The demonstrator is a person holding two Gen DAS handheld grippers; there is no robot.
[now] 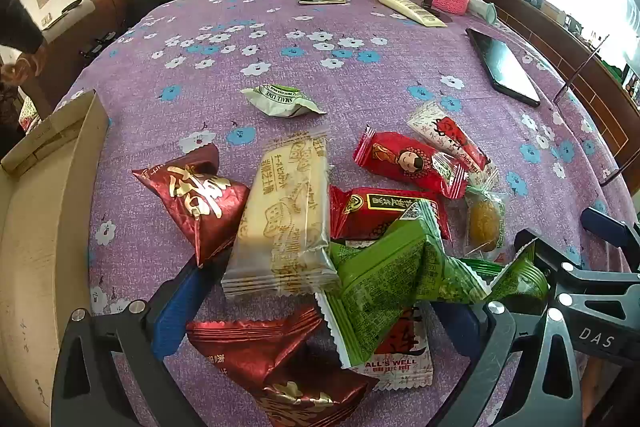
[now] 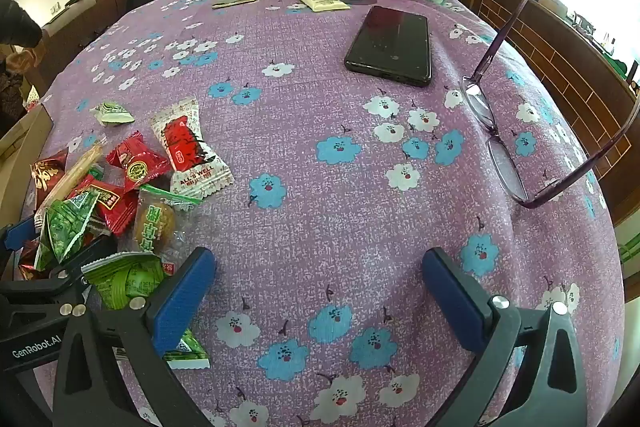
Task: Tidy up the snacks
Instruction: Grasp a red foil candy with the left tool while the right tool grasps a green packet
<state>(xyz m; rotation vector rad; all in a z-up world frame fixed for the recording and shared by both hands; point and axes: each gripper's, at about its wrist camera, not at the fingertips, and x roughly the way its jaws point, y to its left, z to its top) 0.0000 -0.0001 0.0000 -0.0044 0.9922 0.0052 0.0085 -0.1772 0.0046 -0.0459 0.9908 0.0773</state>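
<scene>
While my left gripper (image 1: 316,303) hangs tilted down over the heap of snacks (image 1: 320,219), its jaws are spread as wide as they go and pinch nothing. Through this wrist view the pile lies on the purple flowered tablecloth (image 1: 280,67), right between and ahead of my blue pads. A cream wafer pack (image 1: 286,215) leans across a dark red foil packet (image 1: 200,199), with a green packet (image 1: 384,267) overlapping its near end. One pale green candy (image 1: 280,101) sits alone farther out. At my left edge stands an open cardboard box (image 1: 48,227), which I judge to be where the snacks belong.

From my right wrist view, the right gripper (image 2: 320,303) is equally wide open and holds nothing, with only bare cloth between its pads. The heap sits off to its left, a red-and-white candy (image 2: 188,151) at its outer edge. A phone (image 2: 390,45) and a pair of glasses (image 2: 504,147) lie well apart to the right.

To do this well, I should take one packet at a time, starting with the top wafer pack, closing across its narrow width so the neighbours stay put.
</scene>
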